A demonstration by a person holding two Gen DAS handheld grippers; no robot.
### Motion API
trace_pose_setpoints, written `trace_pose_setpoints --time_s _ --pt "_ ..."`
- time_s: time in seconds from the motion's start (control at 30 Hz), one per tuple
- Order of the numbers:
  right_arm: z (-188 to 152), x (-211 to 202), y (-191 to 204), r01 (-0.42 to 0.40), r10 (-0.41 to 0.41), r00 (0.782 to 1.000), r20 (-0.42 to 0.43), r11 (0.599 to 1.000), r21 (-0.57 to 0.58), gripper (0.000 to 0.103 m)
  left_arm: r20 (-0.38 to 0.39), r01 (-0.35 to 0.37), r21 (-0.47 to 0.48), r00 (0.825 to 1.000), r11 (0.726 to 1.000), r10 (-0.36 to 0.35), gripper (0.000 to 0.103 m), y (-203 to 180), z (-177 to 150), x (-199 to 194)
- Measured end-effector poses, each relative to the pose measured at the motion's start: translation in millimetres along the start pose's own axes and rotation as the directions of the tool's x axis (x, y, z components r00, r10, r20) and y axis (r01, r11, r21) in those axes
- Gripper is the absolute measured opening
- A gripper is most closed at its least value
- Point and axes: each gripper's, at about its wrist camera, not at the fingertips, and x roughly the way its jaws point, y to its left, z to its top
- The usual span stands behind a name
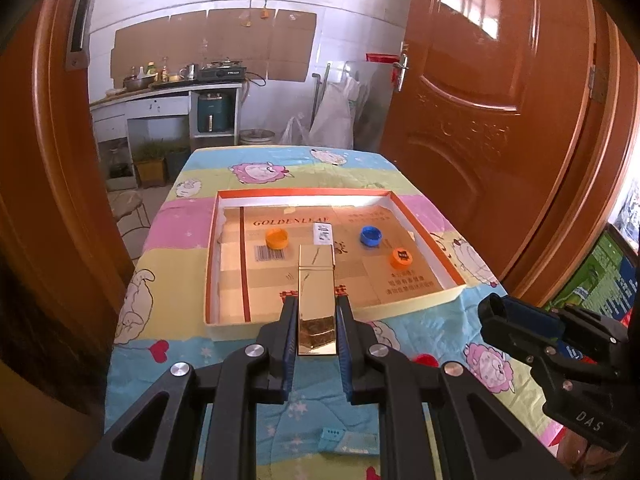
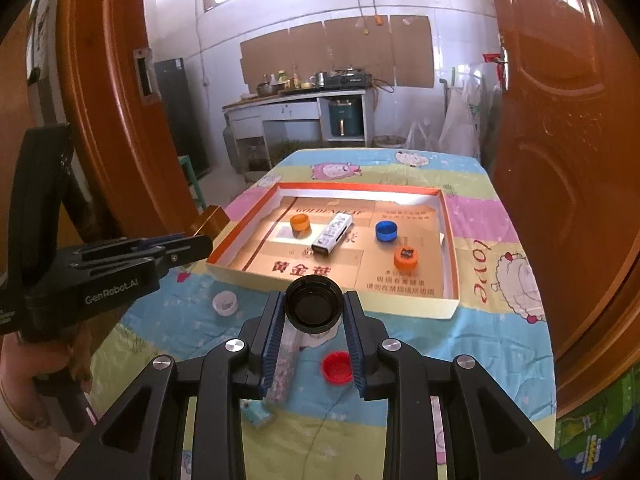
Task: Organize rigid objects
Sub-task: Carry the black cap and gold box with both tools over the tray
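Grippers both carry loads above the cartoon-print tablecloth (image 1: 168, 248). The left gripper (image 1: 316, 312) clamps a gold rectangular case (image 1: 316, 292) between its blue pads, the case pointing out over the near rim of the shallow cardboard tray (image 1: 424, 304). The right gripper (image 2: 314, 312) pinches a black bottle cap (image 2: 314, 306), open side facing the camera — held just short of the tray's near wall. Inside the tray lie an orange cap (image 2: 300, 226), a white-and-black lighter (image 2: 332, 234), a blue cap (image 2: 387, 231) and a second orange cap (image 2: 406, 258), all apart. On the cloth — a white cap (image 2: 225, 303) to the left and a red cap (image 2: 337, 367) below the right gripper.
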Motion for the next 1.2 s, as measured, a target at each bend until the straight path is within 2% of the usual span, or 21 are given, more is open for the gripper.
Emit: trace_pose_setpoints --time_s 0.53,1.2 --pt "34 43 -24 -0.005 0.006 1.000 -0.022 0.999 0.035 0.030 -0.038 -0.041 -0.041 0.998 0.998 0.039 0.018 23 29 45" --pt "55 122 -49 -0.018 0.023 0.993 -0.113 0.999 0.050 0.030 -0.122 -0.098 -0.080 0.989 0.992 0.088 0.018 55 46 112"
